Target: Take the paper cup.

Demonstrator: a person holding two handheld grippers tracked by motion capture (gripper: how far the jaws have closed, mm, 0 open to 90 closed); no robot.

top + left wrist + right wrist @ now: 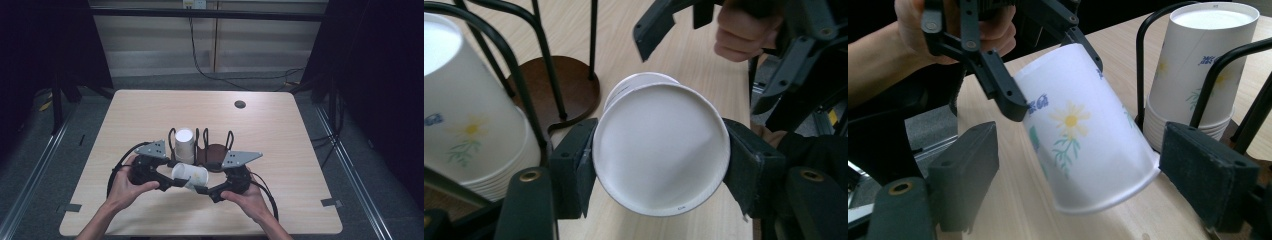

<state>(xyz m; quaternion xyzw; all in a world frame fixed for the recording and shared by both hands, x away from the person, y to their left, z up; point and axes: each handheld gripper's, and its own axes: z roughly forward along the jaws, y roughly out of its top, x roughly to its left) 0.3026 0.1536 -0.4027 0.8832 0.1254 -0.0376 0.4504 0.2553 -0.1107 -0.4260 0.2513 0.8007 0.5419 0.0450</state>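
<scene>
A white paper cup with a daisy print (190, 175) hangs tilted just above the table, in front of a black wire cup holder (215, 152). My left gripper (180, 182) is shut on it. In the left gripper view both pads (574, 170) press the cup's sides (661, 150), and one round end faces the camera. My right gripper (1078, 175) is open around the cup's wide rim end (1083, 135); a gap shows at its left pad (968, 170), and the right pad sits against the rim. The left gripper's fingers (1003, 95) clamp the cup's upper part.
A stack of matching cups (184, 145) stands upside down in the holder's left slot, close behind the held cup (1198, 70). The holder's brown round base (574, 90) and wire loops (524, 90) stand just beyond. A small dark hole (240, 104) marks the far tabletop.
</scene>
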